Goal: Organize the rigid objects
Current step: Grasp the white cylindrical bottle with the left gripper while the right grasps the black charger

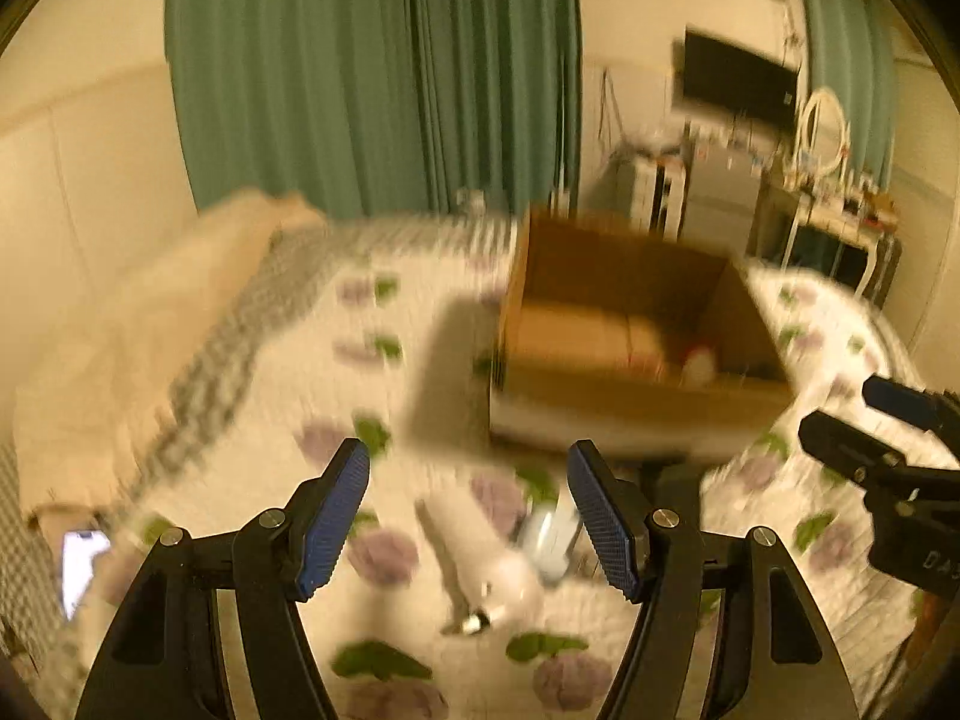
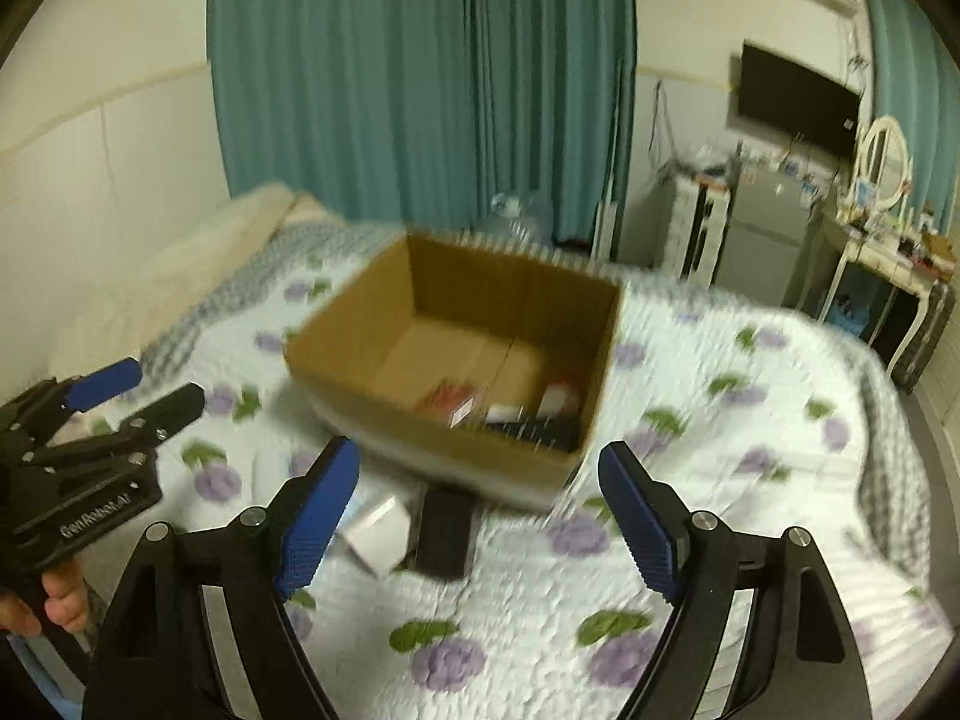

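An open cardboard box stands on the bed, also in the left wrist view, with a red packet, a white item and a dark item inside. On the quilt in front of it lie a white box and a black flat object. In the left wrist view a white bottle-like object and a clear item lie between the fingers. My left gripper is open and empty above them. My right gripper is open and empty above the quilt.
The bed has a white quilt with purple flowers and pillows at the left. A lit phone lies at the bed's left edge. Green curtains, a fridge and a dressing table stand behind.
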`<state>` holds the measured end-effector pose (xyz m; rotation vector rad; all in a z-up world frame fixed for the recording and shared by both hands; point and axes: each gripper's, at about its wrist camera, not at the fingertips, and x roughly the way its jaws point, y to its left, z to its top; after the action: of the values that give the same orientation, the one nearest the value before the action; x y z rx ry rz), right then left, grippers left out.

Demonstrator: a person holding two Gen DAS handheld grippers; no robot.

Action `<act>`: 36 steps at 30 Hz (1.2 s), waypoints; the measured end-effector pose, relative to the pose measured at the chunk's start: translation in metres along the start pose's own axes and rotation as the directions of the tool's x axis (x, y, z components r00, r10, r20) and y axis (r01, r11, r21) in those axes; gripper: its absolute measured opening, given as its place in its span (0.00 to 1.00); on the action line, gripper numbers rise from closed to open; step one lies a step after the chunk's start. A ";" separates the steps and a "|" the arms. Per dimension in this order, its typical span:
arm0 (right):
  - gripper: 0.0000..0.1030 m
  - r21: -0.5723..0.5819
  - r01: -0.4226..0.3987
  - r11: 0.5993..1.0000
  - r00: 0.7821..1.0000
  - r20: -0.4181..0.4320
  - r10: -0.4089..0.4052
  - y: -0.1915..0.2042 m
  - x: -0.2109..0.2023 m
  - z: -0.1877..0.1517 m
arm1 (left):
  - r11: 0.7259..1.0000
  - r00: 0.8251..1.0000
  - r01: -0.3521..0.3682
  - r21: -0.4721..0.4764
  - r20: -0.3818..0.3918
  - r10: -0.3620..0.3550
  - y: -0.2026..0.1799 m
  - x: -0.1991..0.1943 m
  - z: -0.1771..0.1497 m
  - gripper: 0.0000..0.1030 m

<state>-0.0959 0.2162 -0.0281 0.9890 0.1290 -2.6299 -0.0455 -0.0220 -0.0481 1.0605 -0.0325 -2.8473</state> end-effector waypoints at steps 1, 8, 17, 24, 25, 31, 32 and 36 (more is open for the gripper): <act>0.80 0.003 -0.006 1.000 1.000 -0.020 0.006 0.001 0.006 -0.006 | 1.000 0.999 -0.002 0.012 -0.035 0.003 -0.003 0.012 -0.010 0.69; 0.80 0.017 -0.026 1.000 0.994 -0.104 0.027 -0.003 0.042 -0.030 | 0.999 0.982 0.021 0.041 -0.191 -0.013 -0.012 0.058 -0.052 0.68; 0.80 0.036 -0.009 0.999 0.985 -0.174 0.015 -0.010 0.075 -0.046 | 0.998 0.973 0.046 0.035 -0.228 -0.036 -0.015 0.069 -0.059 0.51; 0.80 0.054 -0.015 0.998 0.972 -0.235 0.027 -0.009 0.102 -0.053 | 0.998 0.993 0.021 0.052 -0.119 -0.015 -0.017 0.042 -0.039 0.51; 0.79 0.053 -0.021 0.998 0.970 -0.239 0.033 -0.008 0.105 -0.053 | 0.998 0.993 0.018 0.053 -0.117 -0.011 -0.016 0.042 -0.038 0.51; 0.69 0.045 -0.010 0.999 0.962 -0.271 0.022 0.000 0.128 -0.054 | 0.999 0.992 0.017 0.039 -0.124 -0.012 -0.008 0.052 -0.035 0.51; 0.69 0.042 -0.008 0.999 0.961 -0.275 0.019 0.001 0.130 -0.054 | 0.999 0.992 0.022 0.036 -0.123 -0.017 -0.007 0.053 -0.034 0.51; 0.61 0.036 -0.003 0.999 0.960 -0.279 0.013 0.006 0.141 -0.055 | 0.999 0.993 0.031 0.038 -0.119 -0.026 -0.006 0.055 -0.033 0.51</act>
<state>-0.1587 0.1837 -0.1618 1.3669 0.1438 -2.4784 -0.0663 -0.0210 -0.1092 1.2456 -0.0650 -2.8141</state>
